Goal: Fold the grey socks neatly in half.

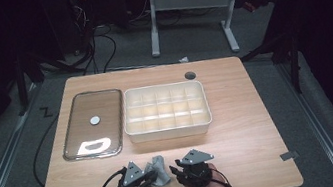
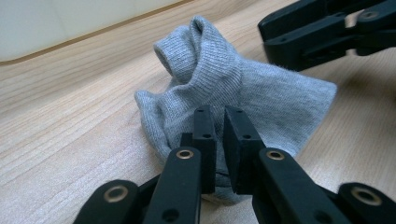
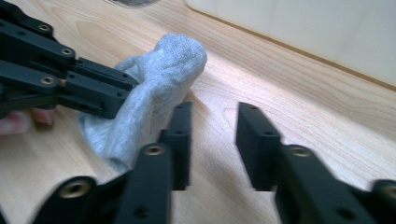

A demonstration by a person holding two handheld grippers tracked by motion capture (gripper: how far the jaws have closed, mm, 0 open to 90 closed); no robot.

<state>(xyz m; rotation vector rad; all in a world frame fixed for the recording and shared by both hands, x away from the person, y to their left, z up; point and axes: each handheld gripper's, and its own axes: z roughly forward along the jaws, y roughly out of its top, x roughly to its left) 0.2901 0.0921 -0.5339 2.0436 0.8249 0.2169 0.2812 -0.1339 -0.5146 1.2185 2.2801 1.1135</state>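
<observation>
Grey sock (image 1: 159, 171) sits bunched at near table edge, btwn both grippers. Left gripper (image 2: 223, 148) is clamped on its near fold; right gripper (image 3: 212, 144) has jaws apart, nothing btwn them, just beside the sock. Step looks like folding/bundling. Next: right needs to close on the free end w/o dragging it loose, prob before the divided box (image 1: 169, 132).

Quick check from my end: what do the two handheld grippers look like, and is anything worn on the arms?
Both the left gripper and right gripper are black, with flat rectangular fingers on bolted linkage bars. Each carries a grey three-cornered plate and trails a black cable. No sleeves show on the forearms.
</observation>
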